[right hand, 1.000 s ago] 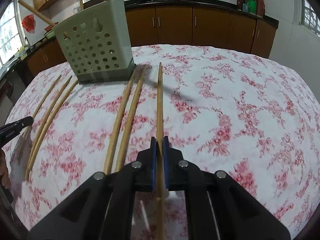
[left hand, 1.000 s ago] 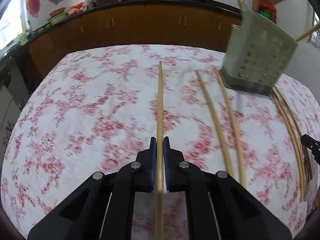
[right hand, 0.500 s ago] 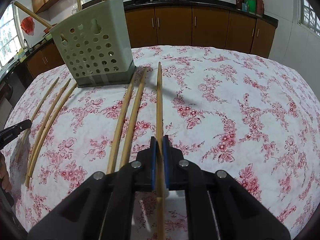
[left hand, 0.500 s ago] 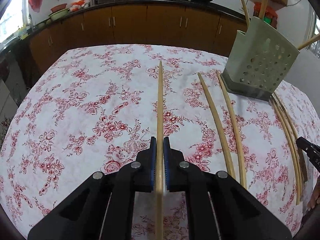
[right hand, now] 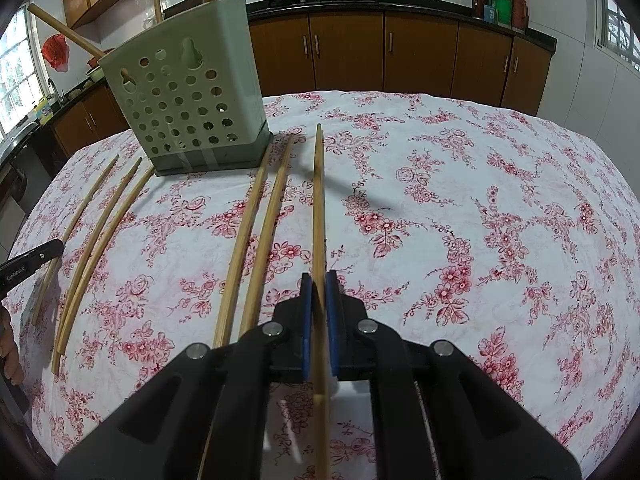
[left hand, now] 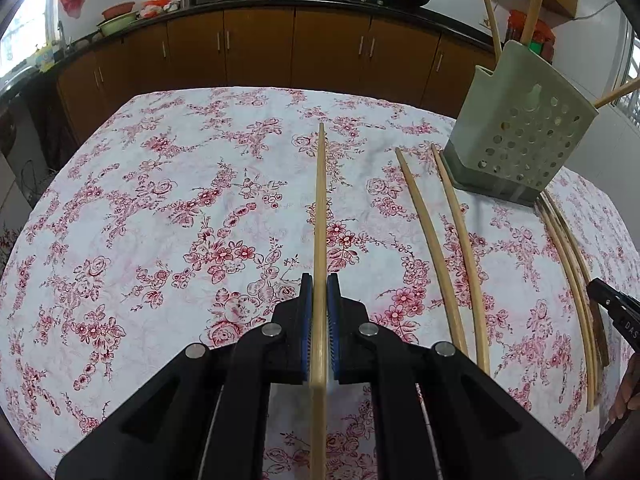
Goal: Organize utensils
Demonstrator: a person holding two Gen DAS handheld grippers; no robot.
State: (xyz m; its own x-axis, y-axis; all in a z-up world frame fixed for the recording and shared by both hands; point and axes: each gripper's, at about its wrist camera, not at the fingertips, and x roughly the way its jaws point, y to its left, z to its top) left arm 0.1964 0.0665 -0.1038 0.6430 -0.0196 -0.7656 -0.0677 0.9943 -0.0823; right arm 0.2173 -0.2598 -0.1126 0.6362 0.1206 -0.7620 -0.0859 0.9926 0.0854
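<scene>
My left gripper (left hand: 319, 280) is shut on a long wooden chopstick (left hand: 320, 208) that points straight ahead above the floral tablecloth (left hand: 180, 208). My right gripper (right hand: 319, 278) is shut on another wooden chopstick (right hand: 318, 200), also pointing ahead. A pale green perforated utensil holder (left hand: 516, 128) stands at the right of the left wrist view and at the upper left of the right wrist view (right hand: 188, 104), with several chopsticks standing in it. Two loose chopsticks (right hand: 256, 232) lie beside it; three more (right hand: 92, 236) lie on its other side.
The round table drops off at its edges. Brown kitchen cabinets (left hand: 300, 44) and a counter with woks run behind it. The other gripper's tip shows at each view's edge (left hand: 612, 308), (right hand: 32, 262).
Both grippers keep their chopsticks. The left wrist view has shifted and sharpened, the holder now sits a little farther right; the right gripper has edged closer to the holder.
</scene>
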